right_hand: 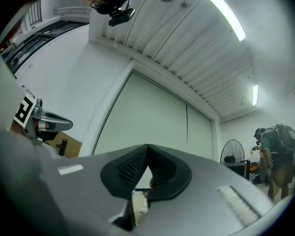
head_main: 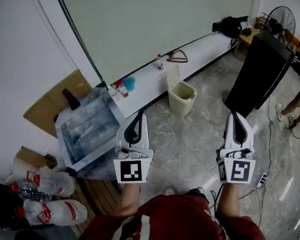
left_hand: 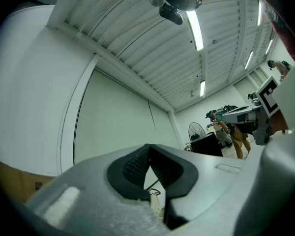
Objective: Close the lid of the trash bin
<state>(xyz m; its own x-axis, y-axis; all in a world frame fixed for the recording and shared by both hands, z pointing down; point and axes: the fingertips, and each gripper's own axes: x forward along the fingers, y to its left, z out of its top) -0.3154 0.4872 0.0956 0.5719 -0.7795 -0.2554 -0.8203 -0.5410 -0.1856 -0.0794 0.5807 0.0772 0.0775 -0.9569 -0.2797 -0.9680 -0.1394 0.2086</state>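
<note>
1 trash bin (head_main: 182, 97), lid (head_main: 173, 77) up, far beyond left gripper (head_main: 139, 114), right gripper (head_main: 235, 116)

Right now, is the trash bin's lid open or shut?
Open. In the head view the lid stands upright along one edge of the trash bin, leaving the bin's top uncovered.
</note>
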